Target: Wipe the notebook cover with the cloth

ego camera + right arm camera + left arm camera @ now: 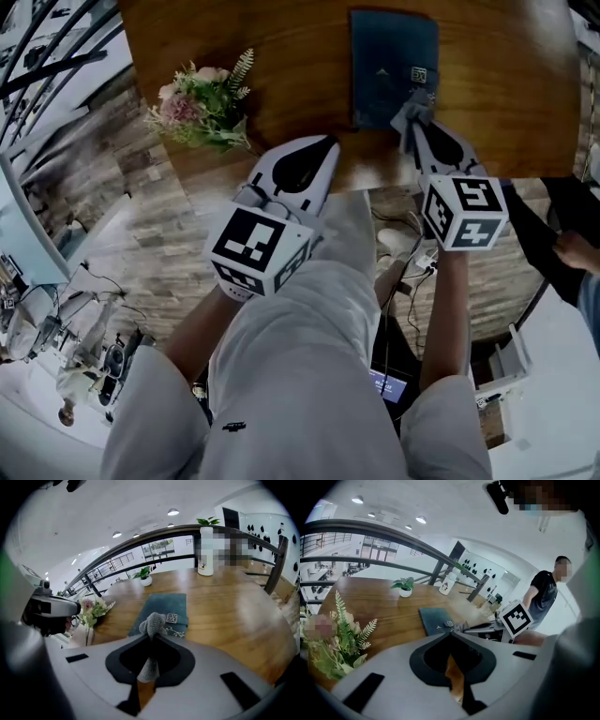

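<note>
Step in hand: the start of the wipe. The right gripper (419,122) has its jaws clamped on a bunched grey cloth (413,101), and the wad pokes out past the tips. The cloth sits at the near right corner of the notebook (394,66), a dark teal book lying flat on the wooden table (281,56), towards its far side from the holder. The right gripper view shows the cloth (152,623) over the near edge of the cover (165,605). I can't tell whether it presses on the cover or just hovers above it.

The left gripper (328,142) has its jaws pressed together with nothing between them. It hangs at the near table edge, left of the notebook and apart from it, so nothing holds the book down.

Next move, as I judge it: lower the cloth onto the cover and stroke away across it. Pressure should stay light or the loose book may slide. The left gripper could pin a corner.

Around: a flower bunch (202,103) stands on the table, left of the notebook and well apart. A small potted plant (143,576) and a white bottle (206,550) stand at the far edge by the railing (140,541). None of these lies in the wiping path. Another person in a black shirt (543,597) stands off the holder's right side, clear of the table.
</note>
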